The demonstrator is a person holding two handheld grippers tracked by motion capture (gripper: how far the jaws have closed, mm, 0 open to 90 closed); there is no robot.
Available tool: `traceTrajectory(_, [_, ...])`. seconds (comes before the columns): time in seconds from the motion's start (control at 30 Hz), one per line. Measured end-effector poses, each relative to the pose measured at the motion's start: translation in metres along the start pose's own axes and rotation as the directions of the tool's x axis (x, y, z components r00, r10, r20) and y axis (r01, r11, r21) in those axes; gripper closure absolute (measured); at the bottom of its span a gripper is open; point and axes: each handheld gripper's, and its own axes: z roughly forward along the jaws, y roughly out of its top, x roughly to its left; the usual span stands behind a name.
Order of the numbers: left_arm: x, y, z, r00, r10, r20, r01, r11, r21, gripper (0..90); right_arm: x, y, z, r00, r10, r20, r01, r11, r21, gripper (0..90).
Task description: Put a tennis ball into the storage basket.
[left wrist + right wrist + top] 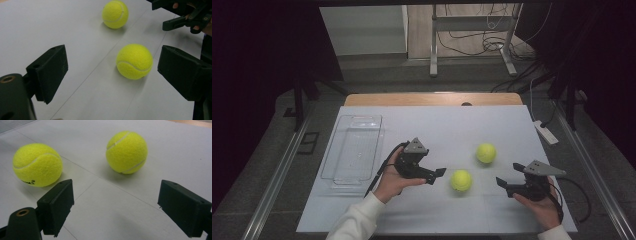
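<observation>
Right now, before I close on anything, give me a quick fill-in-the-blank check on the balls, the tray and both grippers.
1. The number of tennis balls on the white table top is ___.
2. The clear plastic tray holds ___.
3. The left gripper has its jaws ___, aimed at the nearer ball.
4. The right gripper grips ___.

Missing words: two; nothing; open; nothing

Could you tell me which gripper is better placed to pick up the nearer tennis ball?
Left, probably: the left gripper is open, and the nearer tennis ball lies just ahead between its jaws, closer than to the right gripper.
</observation>
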Motion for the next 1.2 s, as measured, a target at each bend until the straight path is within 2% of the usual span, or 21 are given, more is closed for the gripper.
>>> traceTrajectory(0.47, [-0.008, 0.007, 0.016, 0.9987, 0.032, 0.041, -0.033, 0.9991, 0.027, 9.8, 0.0, 0.0, 0.0, 1.0, -0.003, 0.006, 0.003, 1.0, 0.004, 13.8])
traceTrajectory(0.73, [-0.009, 0.007, 0.026, 0.9982, 0.035, 0.049, -0.038, 0.9976, 0.058, 9.6, 0.0, 0.0, 0.0, 1.0, -0.002, 0.003, 0.002, 1.0, 0.002, 13.9])
traceTrajectory(1.2, [-0.013, 0.01, 0.04, 0.9969, 0.037, 0.069, -0.042, 0.996, 0.079, 9.3, 0.0, 0.0, 0.0, 1.0, -0.003, 0.005, 0.003, 1.0, 0.003, 14.0])
